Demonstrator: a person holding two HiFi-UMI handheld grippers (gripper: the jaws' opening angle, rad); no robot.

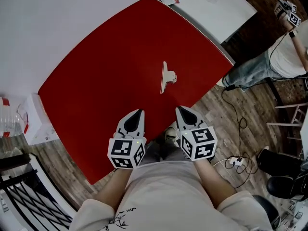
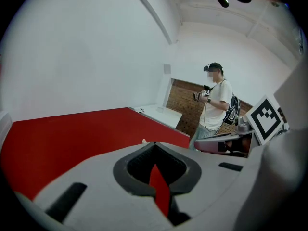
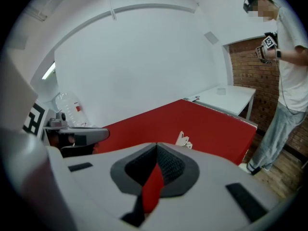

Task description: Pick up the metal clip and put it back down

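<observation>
The metal clip (image 1: 167, 77) is pale and silvery and lies on the red table (image 1: 96, 81), a little right of its middle. Both grippers hover over the near edge, side by side and pointing at the far side. My left gripper (image 1: 140, 111) is shut and empty, short of the clip and to its left. My right gripper (image 1: 179, 108) is also shut with nothing between its fingers, short of the clip and slightly right of it. In the right gripper view the clip (image 3: 183, 139) shows just beyond the closed jaw tips (image 3: 156, 145).
A white table (image 1: 211, 4) adjoins the red one at the back right. Another person (image 1: 284, 52) with grippers stands at the far right. A water bottle (image 1: 9, 119) sits at the left, cables (image 1: 236, 160) and black chairs (image 1: 284, 177) on the wooden floor at the right.
</observation>
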